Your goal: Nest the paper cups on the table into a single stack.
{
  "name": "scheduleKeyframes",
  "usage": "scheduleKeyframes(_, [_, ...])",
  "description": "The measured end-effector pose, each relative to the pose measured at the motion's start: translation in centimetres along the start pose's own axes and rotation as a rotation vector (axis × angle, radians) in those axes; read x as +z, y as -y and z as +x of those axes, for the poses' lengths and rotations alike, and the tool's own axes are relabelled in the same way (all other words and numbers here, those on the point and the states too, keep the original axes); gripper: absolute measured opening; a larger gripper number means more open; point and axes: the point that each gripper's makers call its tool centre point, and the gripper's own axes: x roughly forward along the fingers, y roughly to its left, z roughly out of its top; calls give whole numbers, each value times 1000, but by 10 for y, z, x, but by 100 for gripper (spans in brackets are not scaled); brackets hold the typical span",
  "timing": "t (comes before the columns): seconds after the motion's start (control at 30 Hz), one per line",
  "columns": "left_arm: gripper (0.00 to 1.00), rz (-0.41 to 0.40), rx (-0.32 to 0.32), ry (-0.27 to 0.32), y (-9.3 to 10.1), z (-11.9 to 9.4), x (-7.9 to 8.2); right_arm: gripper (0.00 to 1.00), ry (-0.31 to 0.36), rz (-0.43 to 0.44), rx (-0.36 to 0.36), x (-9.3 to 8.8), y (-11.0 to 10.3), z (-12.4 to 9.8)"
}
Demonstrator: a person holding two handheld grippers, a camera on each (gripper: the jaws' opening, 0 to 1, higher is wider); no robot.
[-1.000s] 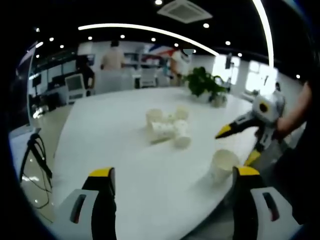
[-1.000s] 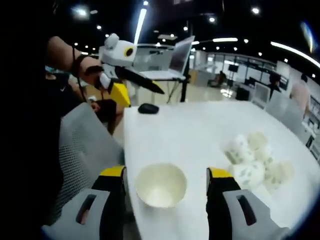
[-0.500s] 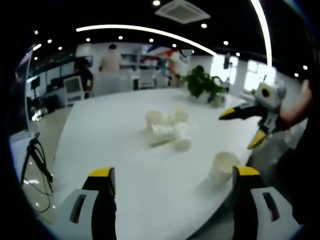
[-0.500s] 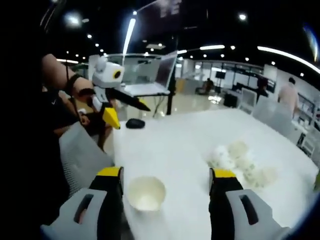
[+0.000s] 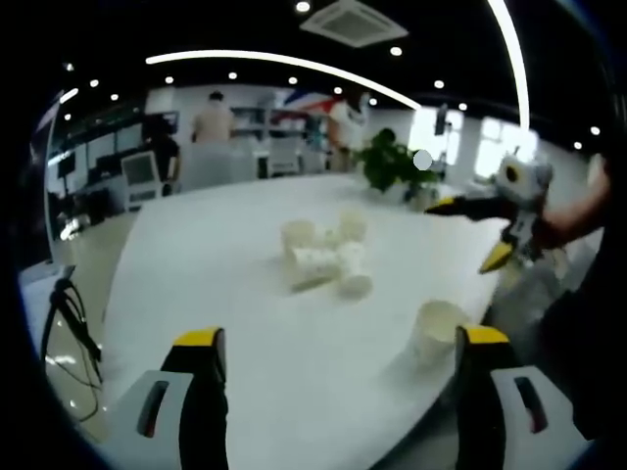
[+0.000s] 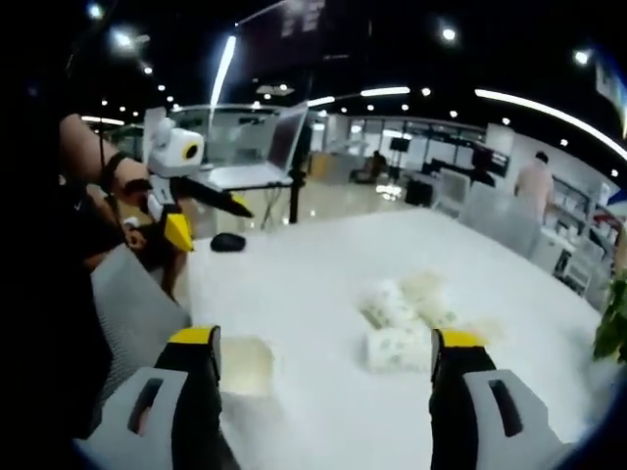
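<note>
White and round-edged, the table sits in an open office with ceiling lights, desks and distant people.

From the left gripper view, the left gripper hangs above the near table edge, its yellow-tipped jaws spread wide and holding nothing. Ahead of the gap between them lies a cluster of paper cups, most tipped on their sides and touching; how many there are is hard to make out in the blur. Just inside the right jaw, a single paper cup stands upright with its mouth up; nothing shows inside it. Beyond it, up and to the right, the right gripper is held in a hand above the table's far edge, its jaws splayed apart and empty. A potted plant stands behind it.

From the right gripper view, the left gripper shows at upper left, gripped by a hand, with a dark computer mouse on the table beside it. The single cup lies blurred against the left jaw, and the cluster sits ahead between the parted jaws.
</note>
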Motion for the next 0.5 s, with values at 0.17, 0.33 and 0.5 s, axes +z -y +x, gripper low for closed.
scheduleKeyframes(0.17, [96, -3, 2, 1, 0, 0, -1, 90, 10, 3, -63, 3, 22, -6])
scheduleKeyframes(0.33, [96, -11, 1, 2, 1, 0, -3, 96, 24, 7, -132, 6, 44, -13])
scheduleKeyframes(0.5, [96, -13, 3, 2, 1, -1, -3, 100, 35, -2, -182, 8, 58, -18])
